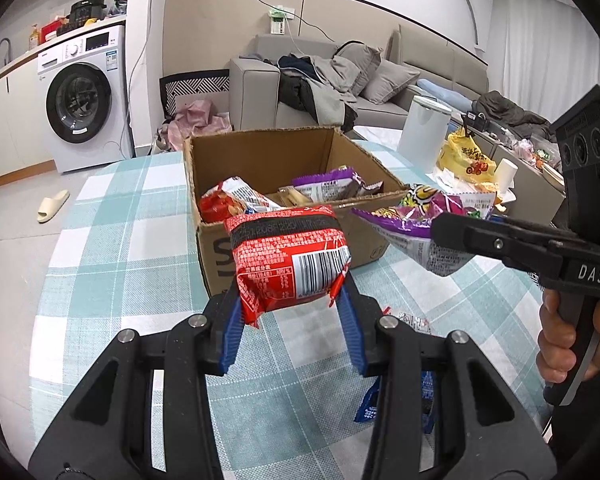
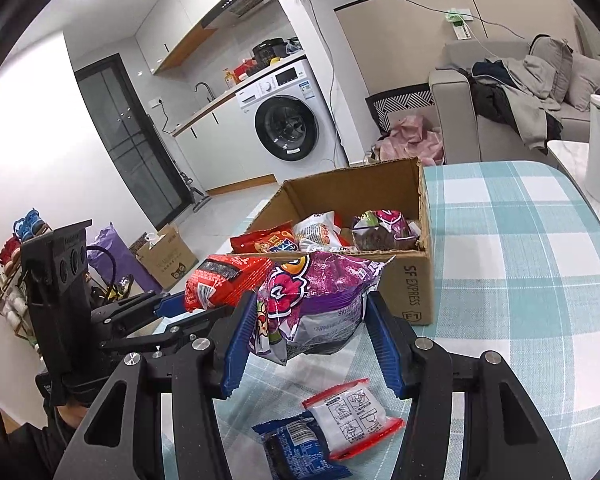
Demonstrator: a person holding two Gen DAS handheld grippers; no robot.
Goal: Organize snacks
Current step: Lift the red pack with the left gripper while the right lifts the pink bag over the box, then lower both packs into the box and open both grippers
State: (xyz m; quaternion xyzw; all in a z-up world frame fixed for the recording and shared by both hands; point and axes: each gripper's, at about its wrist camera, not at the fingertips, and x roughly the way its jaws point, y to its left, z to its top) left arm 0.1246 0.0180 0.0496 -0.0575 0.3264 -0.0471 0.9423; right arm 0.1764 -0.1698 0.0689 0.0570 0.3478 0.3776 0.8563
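Note:
My left gripper (image 1: 292,300) is shut on a red snack packet (image 1: 290,256) and holds it above the table, just in front of an open cardboard box (image 1: 260,152). My right gripper (image 2: 312,320) is shut on a purple snack bag (image 2: 320,292), also lifted near the box (image 2: 416,288). The box holds several packets, red, white and purple. In the left wrist view the right gripper (image 1: 440,228) comes in from the right with the purple bag (image 1: 412,216). In the right wrist view the left gripper (image 2: 176,304) shows at the left with the red packet (image 2: 224,280).
On the teal checked tablecloth (image 2: 520,260) below my right gripper lie a blue packet (image 2: 300,446) and a white packet with red ends (image 2: 354,418). A white bin (image 1: 424,132) and a yellow bag (image 1: 466,158) stand past the box. A sofa and washing machine are behind.

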